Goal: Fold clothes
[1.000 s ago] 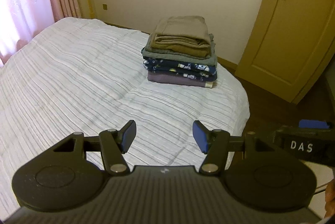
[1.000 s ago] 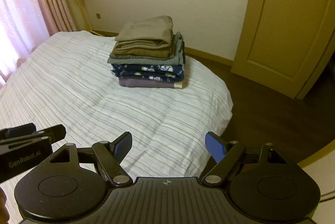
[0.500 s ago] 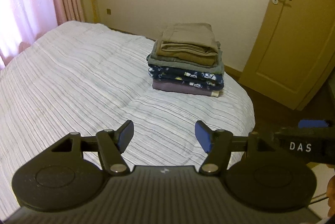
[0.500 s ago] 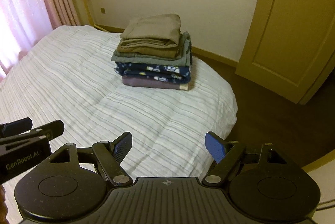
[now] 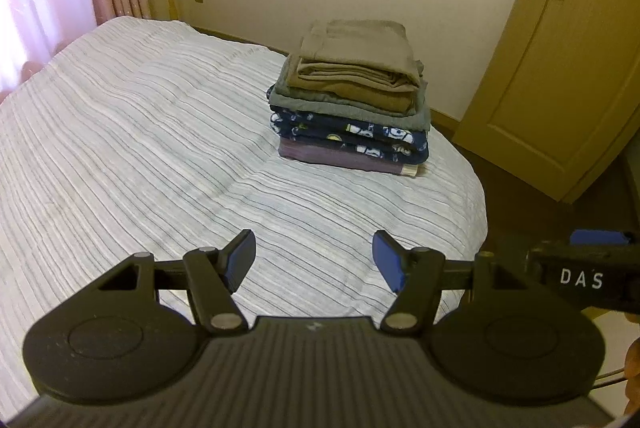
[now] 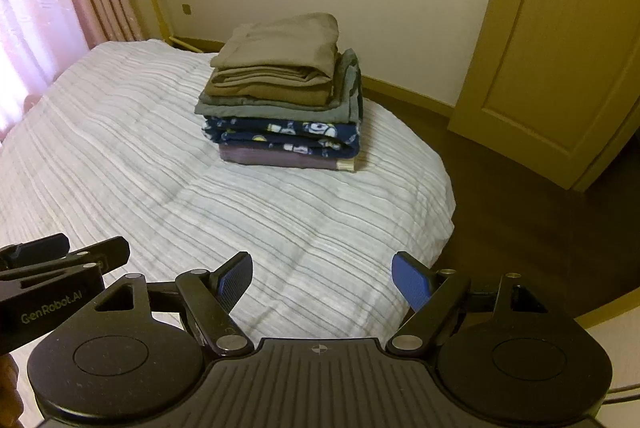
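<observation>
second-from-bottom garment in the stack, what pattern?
Dark navy folded garment with white and yellow cartoon prints; clearest in the right wrist view.

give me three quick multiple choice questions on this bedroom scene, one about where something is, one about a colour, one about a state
1. Where is the stack of folded clothes?
A. on the floor
B. on the bed, near the corner towards the door
C. against the curtain

2. What colour is the top garment?
A. khaki brown
B. red
C. white

3. How do the left gripper and the right gripper stand?
A. both shut on cloth
B. one holds a hanger
C. both open and empty

Answers: 1 B, the pile sits on the striped cover by that corner. 2 A, the top layer is khaki. 3 C, only bedcover shows between the blue pads.
</observation>
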A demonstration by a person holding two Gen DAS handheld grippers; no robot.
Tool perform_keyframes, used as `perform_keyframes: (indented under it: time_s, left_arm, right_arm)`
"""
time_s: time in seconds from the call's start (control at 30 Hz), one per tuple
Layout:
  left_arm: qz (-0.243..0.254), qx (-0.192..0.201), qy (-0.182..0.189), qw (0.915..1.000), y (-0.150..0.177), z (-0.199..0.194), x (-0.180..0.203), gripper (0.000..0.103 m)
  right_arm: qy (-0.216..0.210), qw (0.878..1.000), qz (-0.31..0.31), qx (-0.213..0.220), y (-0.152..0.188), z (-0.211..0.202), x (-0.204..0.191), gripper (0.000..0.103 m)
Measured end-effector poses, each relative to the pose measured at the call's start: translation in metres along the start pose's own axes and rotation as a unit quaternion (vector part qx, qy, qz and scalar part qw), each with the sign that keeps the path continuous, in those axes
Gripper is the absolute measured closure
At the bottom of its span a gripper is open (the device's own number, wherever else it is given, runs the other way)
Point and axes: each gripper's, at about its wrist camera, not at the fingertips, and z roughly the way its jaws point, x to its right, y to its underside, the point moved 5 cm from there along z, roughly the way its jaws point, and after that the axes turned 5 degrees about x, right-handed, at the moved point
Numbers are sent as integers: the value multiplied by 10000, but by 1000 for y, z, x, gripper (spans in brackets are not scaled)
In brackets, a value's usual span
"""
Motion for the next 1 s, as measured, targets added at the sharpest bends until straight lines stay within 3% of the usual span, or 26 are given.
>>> perform_keyframes:
  time_s: [1.0]
  left_arm:
    - [308,-523,-56,9981,-43,116,-5,42]
  right_arm:
    - [-9,9979,178,-619,-43,109,-2,23]
